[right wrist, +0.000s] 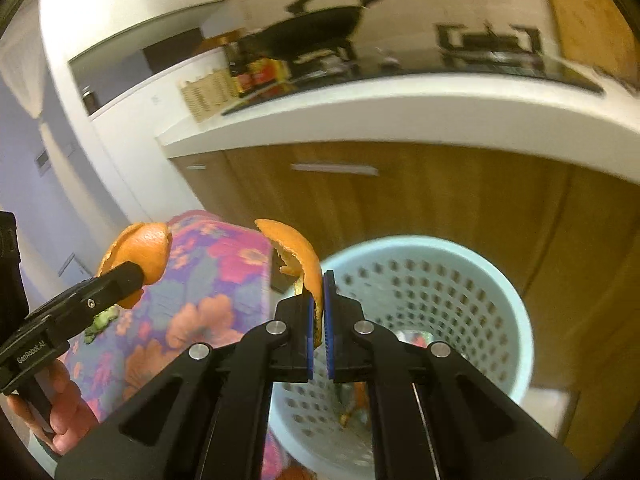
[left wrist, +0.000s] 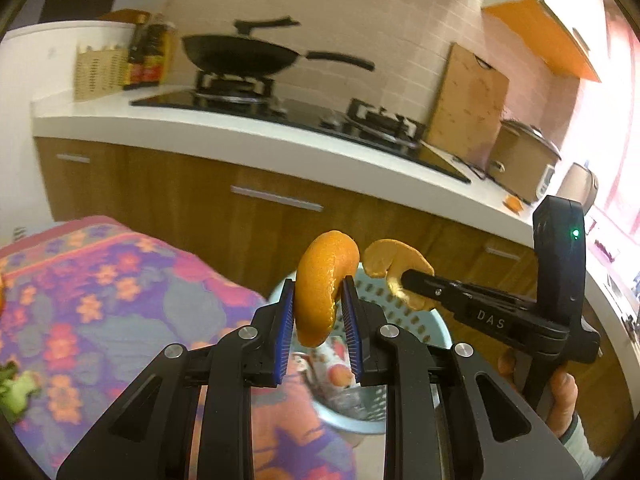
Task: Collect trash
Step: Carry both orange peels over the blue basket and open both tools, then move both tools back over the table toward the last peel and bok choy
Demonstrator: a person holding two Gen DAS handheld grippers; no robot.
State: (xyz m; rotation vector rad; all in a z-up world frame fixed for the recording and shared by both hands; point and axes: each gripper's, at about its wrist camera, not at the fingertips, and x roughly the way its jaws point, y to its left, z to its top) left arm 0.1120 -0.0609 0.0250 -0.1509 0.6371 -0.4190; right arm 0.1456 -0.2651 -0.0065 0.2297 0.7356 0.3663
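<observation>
My left gripper (left wrist: pixel 318 312) is shut on a curled orange peel (left wrist: pixel 322 284) and holds it above the pale blue perforated waste basket (left wrist: pixel 404 320). My right gripper (right wrist: pixel 319 312) is shut on a second orange peel (right wrist: pixel 298 254), above the near rim of the same basket (right wrist: pixel 516 320). Each gripper shows in the other's view: the right one (left wrist: pixel 404 278) with its peel (left wrist: pixel 394 264), the left one (right wrist: pixel 136 276) with its peel (right wrist: pixel 142 250). Some trash lies at the basket's bottom (right wrist: pixel 356 404).
A table with a flowered cloth (left wrist: pixel 100 288) stands left of the basket, with green vegetable scraps (left wrist: pixel 16 392) on it. Behind is a kitchen counter (left wrist: pixel 240 140) with a stove, a black wok (left wrist: pixel 244 56), bottles, a cutting board (left wrist: pixel 466 108) and a small orange peel piece (left wrist: pixel 513 203).
</observation>
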